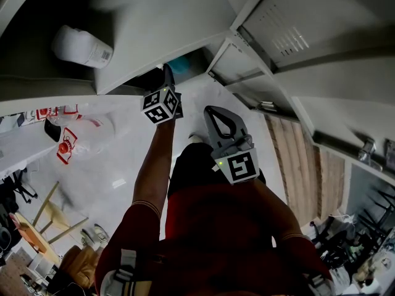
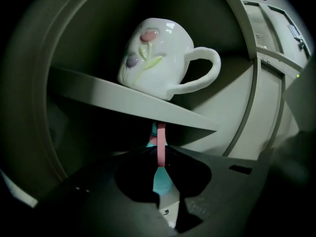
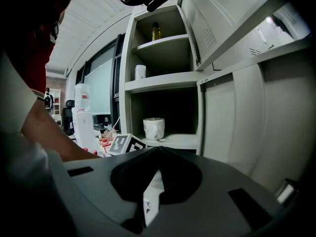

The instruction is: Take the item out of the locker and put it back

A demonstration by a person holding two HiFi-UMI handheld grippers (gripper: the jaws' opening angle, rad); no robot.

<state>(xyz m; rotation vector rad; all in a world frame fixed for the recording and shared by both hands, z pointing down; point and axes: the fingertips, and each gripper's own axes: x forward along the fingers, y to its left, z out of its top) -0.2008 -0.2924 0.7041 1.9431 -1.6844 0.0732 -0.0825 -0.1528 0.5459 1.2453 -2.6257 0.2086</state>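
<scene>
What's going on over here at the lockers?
A person in a red top has the left gripper reaching into the grey metal locker, under the shelf that holds a white ceramic mug. Its jaws are closed on the thin pink strap of a teal item, which is not yet out of the locker. The right gripper waits outside, jaws together and empty.

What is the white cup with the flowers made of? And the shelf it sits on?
The cup looks like glazed ceramic: it is glossy white with bright highlights and raised pastel flowers. The locker shelf looks like painted sheet metal: it is thin and flat, in matte grey-beige, with a straight front edge. I can't be fully sure of either.
</scene>
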